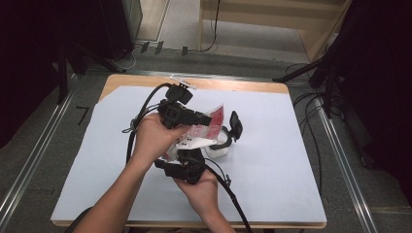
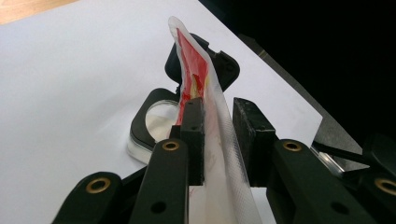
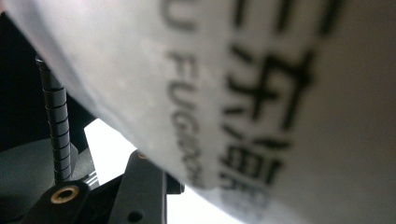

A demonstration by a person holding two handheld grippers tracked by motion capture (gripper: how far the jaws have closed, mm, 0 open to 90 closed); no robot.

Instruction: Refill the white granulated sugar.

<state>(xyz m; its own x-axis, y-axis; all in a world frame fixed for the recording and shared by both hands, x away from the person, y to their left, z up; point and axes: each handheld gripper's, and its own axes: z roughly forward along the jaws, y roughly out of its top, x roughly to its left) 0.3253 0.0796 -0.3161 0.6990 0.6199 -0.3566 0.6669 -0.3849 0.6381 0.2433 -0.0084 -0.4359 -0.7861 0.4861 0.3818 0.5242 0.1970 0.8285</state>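
We see both hands working near the middle of the high view, above a desk [image 1: 272, 160] covered with a pale sheet. The left gripper [image 1: 206, 117] sits just above centre, and the packet [image 1: 204, 130], red and white with a clear crimped edge, hangs between the two grippers. In the left gripper view the packet [image 2: 205, 93] stands edge-on in the centre of the frame, rising between the jaws; the left jaw pad touches its side, while a narrow gap shows between the packet and the right pad, so we read these jaws as nearly closed around it but not fully pinching. The right gripper [image 1: 187, 162] lies just below centre in the high view, at the packet's lower end. In the right gripper view the packet's [image 3: 261, 93] white printed face covers most of the frame, so we cannot tell how those jaws stand. Behind the packet, right of centre in the high view, a small white container [image 1: 221, 145] with an open black lid rests on the desk.
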